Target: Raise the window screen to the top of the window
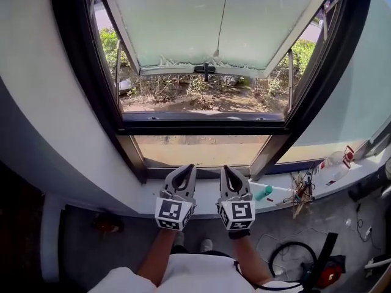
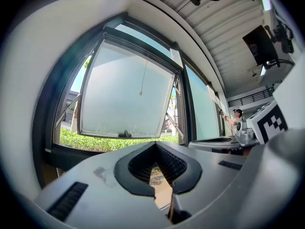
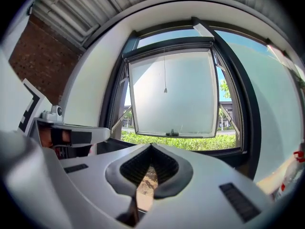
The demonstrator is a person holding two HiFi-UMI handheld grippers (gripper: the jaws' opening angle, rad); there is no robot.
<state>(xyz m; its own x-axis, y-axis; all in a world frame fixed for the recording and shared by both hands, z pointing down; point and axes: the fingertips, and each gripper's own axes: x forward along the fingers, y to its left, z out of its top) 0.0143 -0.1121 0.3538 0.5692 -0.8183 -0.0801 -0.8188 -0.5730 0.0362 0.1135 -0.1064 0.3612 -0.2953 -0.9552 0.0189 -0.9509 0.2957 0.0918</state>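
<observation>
White wall [image 1: 55,90], dark-framed window [image 1: 201,127] swung open, cluttered sill [image 1: 208,197], left gripper [image 1: 186,167] and right gripper [image 1: 227,168] fingers closed, empty

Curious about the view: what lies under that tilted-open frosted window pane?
Under the frosted pane you can see weedy soil and green bushes at the sides. Whatever lies directly behind the frosted glass is hidden.
</observation>
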